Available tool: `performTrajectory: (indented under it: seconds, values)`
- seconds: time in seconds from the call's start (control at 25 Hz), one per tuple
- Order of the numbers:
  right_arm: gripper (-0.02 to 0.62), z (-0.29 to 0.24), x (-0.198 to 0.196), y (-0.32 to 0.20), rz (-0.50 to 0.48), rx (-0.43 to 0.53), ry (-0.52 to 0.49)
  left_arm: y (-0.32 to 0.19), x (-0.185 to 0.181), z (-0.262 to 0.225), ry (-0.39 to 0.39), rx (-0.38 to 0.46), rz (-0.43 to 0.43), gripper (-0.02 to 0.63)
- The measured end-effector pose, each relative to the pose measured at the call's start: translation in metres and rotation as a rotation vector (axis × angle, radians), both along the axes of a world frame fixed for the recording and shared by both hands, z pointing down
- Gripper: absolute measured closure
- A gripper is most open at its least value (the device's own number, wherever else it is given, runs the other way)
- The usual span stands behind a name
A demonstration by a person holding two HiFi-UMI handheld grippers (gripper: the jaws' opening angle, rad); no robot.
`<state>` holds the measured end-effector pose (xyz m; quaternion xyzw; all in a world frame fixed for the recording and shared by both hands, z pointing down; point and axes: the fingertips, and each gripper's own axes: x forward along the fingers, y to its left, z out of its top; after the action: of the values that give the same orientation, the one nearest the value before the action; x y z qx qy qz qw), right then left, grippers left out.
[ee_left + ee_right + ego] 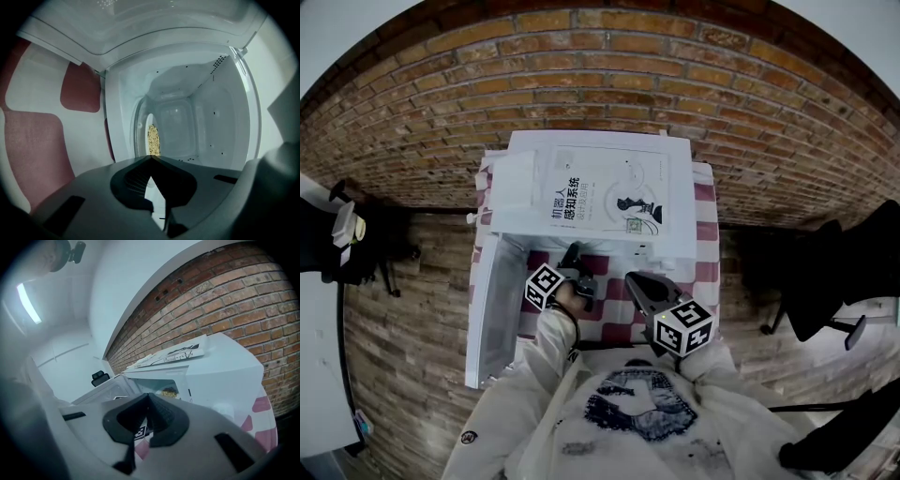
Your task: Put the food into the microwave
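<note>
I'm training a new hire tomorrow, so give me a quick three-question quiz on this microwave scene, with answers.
1. True or false: the door of the microwave is shut.
2. What lies on top of the microwave: A a book, B a kettle, C a pan?
3. Which tongs reach into the cavity, at the plate of food?
Key: 1 false; 2 A; 3 the left tongs.
</note>
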<state>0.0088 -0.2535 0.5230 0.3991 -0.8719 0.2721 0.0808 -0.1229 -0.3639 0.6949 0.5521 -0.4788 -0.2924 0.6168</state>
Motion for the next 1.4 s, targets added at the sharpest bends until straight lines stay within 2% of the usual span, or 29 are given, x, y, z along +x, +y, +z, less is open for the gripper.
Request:
performTrajectory:
  seconds: [0.28,0.52,0.72,0.92,1.16,1.4]
  values:
    - [0.58,-0.003,-0.001,0.006,0.0,0.005,-0.004,0.008,0.002,-0.009,0.014,0.014,0.011,0.599]
    - [0.58,-0.002,-0.005,0.012,-0.011,0.007,-0.018,0.023,0.008,-0.036,-0.086,0.091,0.094,0.6]
    - [0.581,-0.004,-0.01,0.015,-0.027,0.015,-0.032,0.041,0.014,-0.061,-0.248,0.176,0.19,0.598]
    - [0.581,-0.007,-0.011,0.016,-0.032,0.024,-0.042,0.057,0.017,-0.094,-0.519,0.292,0.297,0.599]
    - [0.581,-0.009,-0.01,0.014,-0.035,0.034,-0.05,0.074,0.022,-0.143,-0.777,0.42,0.353,0.6]
    - [0.581,-0.016,-0.012,0.013,-0.044,0.061,-0.051,0.098,0.018,-0.179,-0.961,0.49,0.362,0.6]
